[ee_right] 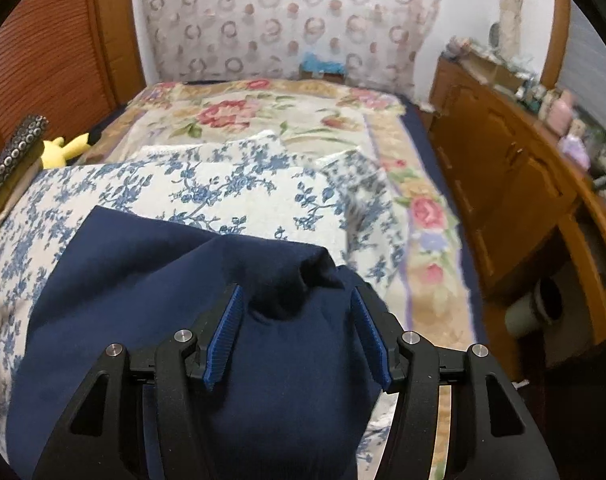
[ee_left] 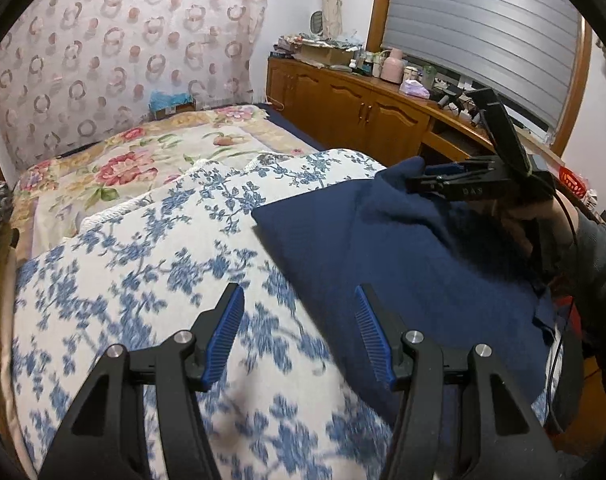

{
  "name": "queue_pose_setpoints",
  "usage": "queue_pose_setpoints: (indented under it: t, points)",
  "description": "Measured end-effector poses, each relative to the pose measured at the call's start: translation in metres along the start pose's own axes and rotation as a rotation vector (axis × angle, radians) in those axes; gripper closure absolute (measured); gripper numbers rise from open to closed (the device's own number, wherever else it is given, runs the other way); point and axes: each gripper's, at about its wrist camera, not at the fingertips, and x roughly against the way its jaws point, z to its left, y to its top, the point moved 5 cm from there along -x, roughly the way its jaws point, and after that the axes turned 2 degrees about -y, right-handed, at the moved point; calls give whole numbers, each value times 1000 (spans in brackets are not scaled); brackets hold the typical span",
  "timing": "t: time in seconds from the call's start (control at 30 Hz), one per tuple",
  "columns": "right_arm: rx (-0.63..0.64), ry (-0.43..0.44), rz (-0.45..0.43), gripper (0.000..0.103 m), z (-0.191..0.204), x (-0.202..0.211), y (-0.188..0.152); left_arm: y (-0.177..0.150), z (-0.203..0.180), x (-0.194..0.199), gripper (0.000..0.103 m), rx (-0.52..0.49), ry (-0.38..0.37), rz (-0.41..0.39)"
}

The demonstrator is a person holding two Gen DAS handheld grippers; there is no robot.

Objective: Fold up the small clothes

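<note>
Both jaws gape; navy garment [ee_right: 143, 280] bunched between right gripper [ee_right: 297, 312] jaws.

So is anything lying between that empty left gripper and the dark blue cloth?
Nothing visible. The left gripper hangs open over bare floral bedspread, and the navy garment starts right beside its right-hand finger.
</note>
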Motion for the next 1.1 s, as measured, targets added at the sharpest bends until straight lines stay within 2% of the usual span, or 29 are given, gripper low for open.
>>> queue_pose_setpoints:
  t: [0.07, 0.1, 0.17, 0.2, 0.3, 0.37, 0.43, 0.47, 0.57, 0.6, 0.7, 0.97, 1.0, 1.03, 1.1]
  points:
    - [-1, 26, 20, 53, -3, -7, 0, 6, 2, -13, 47, 2, -3, 17]
    - [-2, 45, 33, 62, -5, -11, -2, 8, 3, -19, 47, 0, -3, 25]
    - [-7, 84, 35, 73, -7, -12, -4, 13, 5, -34, 47, -3, -3, 45]
    - [-6, 94, 30, 87, -8, -10, -5, 14, 6, -39, 47, -3, -2, 51]
    - [-12, 71, -17, 91, -16, 2, -7, 19, 9, -53, 47, -2, -2, 69]
    - [-31, 86, -14, 91, -18, 3, -9, 23, 13, -62, 47, 1, -2, 79]
    - [-22, 78, -17, 90, -16, 1, -10, 25, 16, -68, 47, 7, 0, 86]
    - [-23, 74, -13, 84, -17, -1, -10, 26, 18, -72, 47, 11, 1, 90]
    - [-22, 24, -14, 52, -19, -7, -9, 29, 22, -79, 47, 17, 3, 101]
    - [-26, 16, -17, 46, -21, -9, -8, 29, 23, -81, 47, 18, 1, 104]
    - [-58, 26, -3, 35, -30, -19, -9, 32, 26, -88, 47, 28, -12, 117]
    - [-150, 170, 47, 35, -42, -31, -15, 42, 29, -97, 48, 67, -52, 112]
    - [-159, 187, 52, 36, -44, -31, -16, 43, 29, -98, 56, 67, -51, 108]
    - [-162, 198, 55, 38, -43, -31, -16, 43, 30, -98, 59, 66, -49, 106]
    - [-167, 229, 59, 46, -40, -28, -17, 44, 30, -99, 70, 68, -52, 105]
